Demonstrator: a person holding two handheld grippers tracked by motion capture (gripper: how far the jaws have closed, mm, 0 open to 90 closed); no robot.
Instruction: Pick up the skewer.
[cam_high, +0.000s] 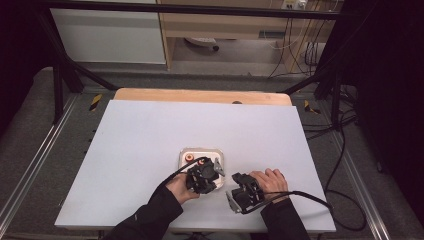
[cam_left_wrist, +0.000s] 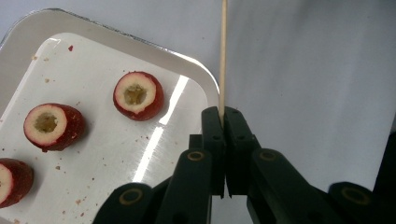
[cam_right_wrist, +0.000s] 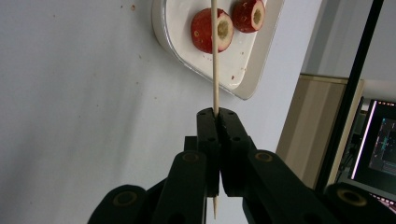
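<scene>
In the high view, both hands work low in the frame; the left gripper (cam_high: 204, 176) hangs over the near edge of the white tray (cam_high: 184, 156) at centre, the right gripper (cam_high: 243, 192) just right of it. In the left gripper view, its jaws are clenched on a thin wooden skewer (cam_left_wrist: 222, 56) running up the middle, cored red fruit (cam_left_wrist: 138, 95) lying left on the tray. In the right gripper view, its jaws likewise pinch a skewer (cam_right_wrist: 215, 60) pointing toward fruit at top. A thin stick could twist or snap, I'd guess, if it meets the round fruit off-centre.
</scene>
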